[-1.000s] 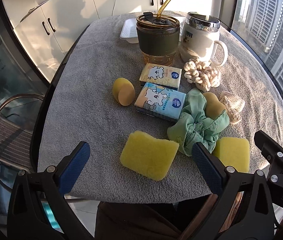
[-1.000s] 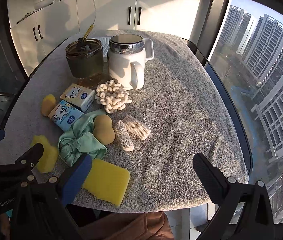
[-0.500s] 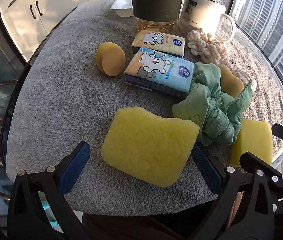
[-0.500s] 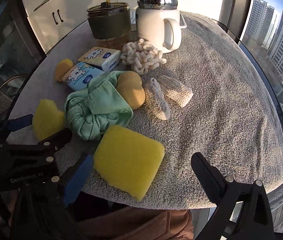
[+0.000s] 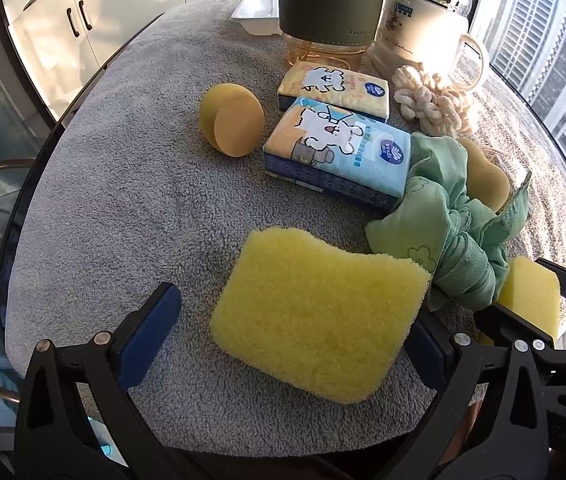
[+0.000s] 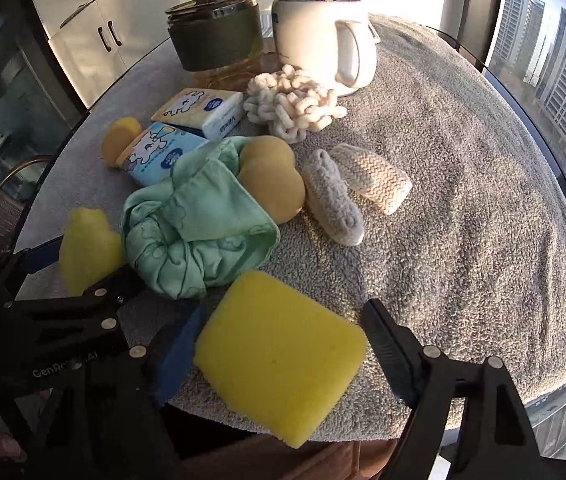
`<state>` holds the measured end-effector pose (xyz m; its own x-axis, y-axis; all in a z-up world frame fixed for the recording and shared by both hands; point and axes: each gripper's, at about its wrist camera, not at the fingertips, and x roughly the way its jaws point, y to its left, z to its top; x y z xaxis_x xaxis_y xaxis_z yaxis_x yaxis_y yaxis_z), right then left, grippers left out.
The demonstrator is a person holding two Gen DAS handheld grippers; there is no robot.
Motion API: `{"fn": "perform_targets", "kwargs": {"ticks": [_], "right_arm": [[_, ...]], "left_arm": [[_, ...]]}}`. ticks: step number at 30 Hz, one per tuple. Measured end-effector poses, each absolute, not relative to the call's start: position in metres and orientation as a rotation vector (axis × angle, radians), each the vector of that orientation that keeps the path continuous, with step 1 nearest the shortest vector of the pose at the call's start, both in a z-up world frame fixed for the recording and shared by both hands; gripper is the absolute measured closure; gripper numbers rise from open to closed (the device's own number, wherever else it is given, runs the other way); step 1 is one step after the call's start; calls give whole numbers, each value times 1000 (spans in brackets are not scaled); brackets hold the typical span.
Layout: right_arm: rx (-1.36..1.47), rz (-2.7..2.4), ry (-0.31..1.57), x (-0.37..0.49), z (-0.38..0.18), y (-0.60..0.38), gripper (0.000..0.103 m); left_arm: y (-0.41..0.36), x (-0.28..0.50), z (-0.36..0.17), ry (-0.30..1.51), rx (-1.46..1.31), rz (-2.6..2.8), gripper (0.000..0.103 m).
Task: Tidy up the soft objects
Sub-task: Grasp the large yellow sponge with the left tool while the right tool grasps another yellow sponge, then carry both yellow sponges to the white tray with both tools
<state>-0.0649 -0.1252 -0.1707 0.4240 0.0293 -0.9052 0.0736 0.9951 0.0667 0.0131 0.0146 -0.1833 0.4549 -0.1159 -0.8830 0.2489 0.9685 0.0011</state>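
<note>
Two flat yellow foam sponges lie at the near edge of the grey towel-covered desk [image 5: 115, 184], one in front of each tool. The larger, wavy-edged yellow sponge [image 5: 319, 316] sits between the left gripper's [image 5: 291, 340] released fingers [image 5: 151, 332], its long axis running across the gap, so closing would pinch its short ends. The smaller square yellow sponge [image 6: 279, 352] sits between the right gripper's [image 6: 283, 356] spread fingers [image 6: 387, 356], overhanging the edge. The crumpled green cloth scrunchie [image 6: 195, 232] lies just beyond both.
</note>
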Motion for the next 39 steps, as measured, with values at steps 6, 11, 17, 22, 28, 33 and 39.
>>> {"fn": "perform_targets", "kwargs": {"ticks": [6, 11, 17, 22, 28, 33, 39], "right_arm": [[51, -13, 1110, -70, -165, -114, 34], [79, 7, 1079, -77, -154, -124, 37], [115, -8, 1045, -81, -141, -138, 37], [127, -53, 1024, -80, -132, -152, 37], [143, -108, 1001, -68, -122, -175, 37], [179, -165, 977, -54, -115, -200, 37], [192, -240, 955, -36, -108, -232, 37]], "left_arm": [[10, 4, -171, 1021, 152, -237, 41], [11, 3, -170, 1026, 125, -259, 42], [18, 0, -156, 999, 111, -238, 42], [27, 4, -142, 959, 107, -200, 42], [37, 19, -132, 930, 93, -160, 42], [46, 35, -129, 928, 70, -131, 42], [66, 58, -128, 924, 51, -54, 42]]}}
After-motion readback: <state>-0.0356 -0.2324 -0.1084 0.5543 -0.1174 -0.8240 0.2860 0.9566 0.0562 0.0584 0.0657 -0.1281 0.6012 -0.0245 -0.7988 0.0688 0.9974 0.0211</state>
